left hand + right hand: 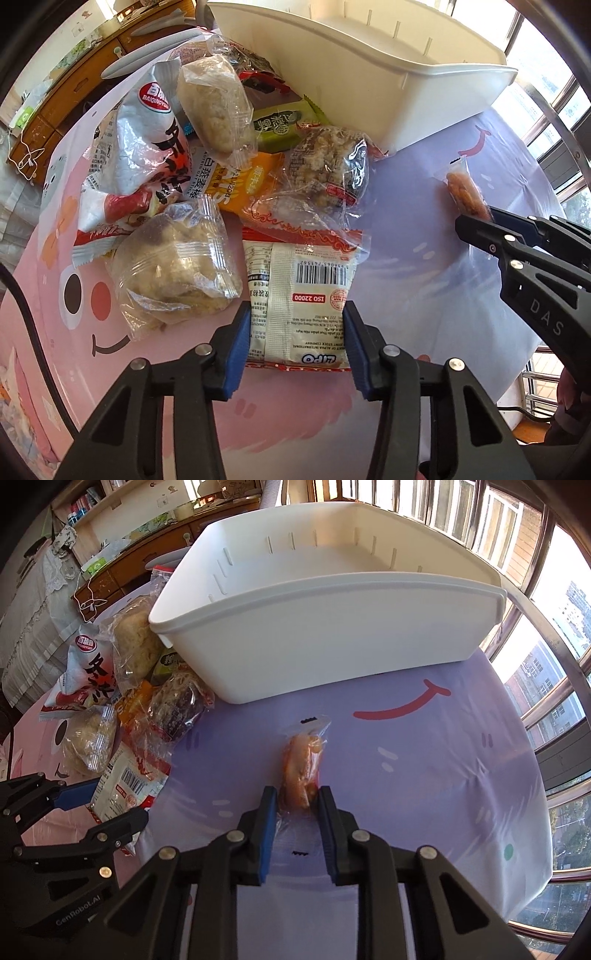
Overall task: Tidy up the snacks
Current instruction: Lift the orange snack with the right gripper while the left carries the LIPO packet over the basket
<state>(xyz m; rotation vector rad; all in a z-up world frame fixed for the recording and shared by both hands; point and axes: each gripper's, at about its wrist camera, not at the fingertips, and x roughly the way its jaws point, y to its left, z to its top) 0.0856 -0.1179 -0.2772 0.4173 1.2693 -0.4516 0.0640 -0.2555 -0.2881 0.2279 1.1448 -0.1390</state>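
A white biscuit packet (299, 291) with a barcode and red edges lies at the near side of a snack pile, and my left gripper (297, 314) has its blue pads against both sides of it. The right wrist view shows that packet (122, 779) in the left gripper (118, 801) at the lower left. My right gripper (295, 794) is shut on the near end of a small orange snack (301, 760) in a clear wrapper, which lies on the lilac cloth. The left wrist view has this snack (463, 188) at the right gripper's (476, 225) tips. A white plastic bin (332, 635) stands empty behind.
The pile holds several clear-wrapped cakes (177, 266), a white and red bag (144, 147), a green packet (280, 127) and an orange packet (255, 184). The bin (406, 92) sits right of the pile. The tablecloth (424, 775) has cartoon faces. Windows are to the right, wooden drawers to the far left.
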